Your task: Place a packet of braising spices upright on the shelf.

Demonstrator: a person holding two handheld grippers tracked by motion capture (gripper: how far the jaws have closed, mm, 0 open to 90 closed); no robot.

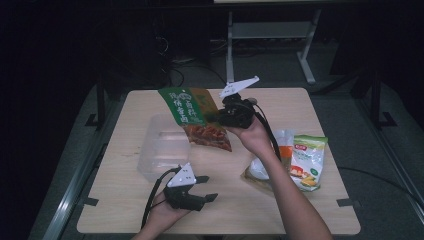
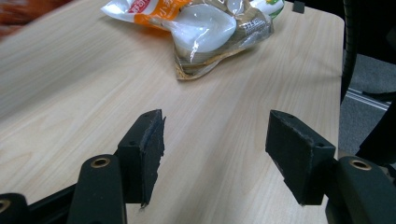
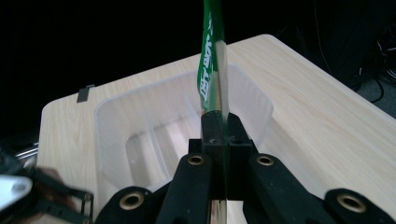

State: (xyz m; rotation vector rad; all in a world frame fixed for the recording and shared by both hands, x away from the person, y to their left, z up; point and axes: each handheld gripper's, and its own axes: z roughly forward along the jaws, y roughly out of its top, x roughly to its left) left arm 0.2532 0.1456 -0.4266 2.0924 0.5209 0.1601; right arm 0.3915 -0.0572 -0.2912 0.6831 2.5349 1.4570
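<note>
Nearest the person, the left tool (image 1: 206, 187) rests low over the desk (image 1: 125, 200), its jaws spread apart with only bare wood between them. Beyond it lies a clear plastic container (image 1: 162, 147), and to the right a cluster of snack packets (image 1: 295, 160). Farther back, the right tool (image 1: 216, 116) is clamped tight on the edge of a green snack bag (image 1: 192, 116), held up in the air just above the container's far side
</note>
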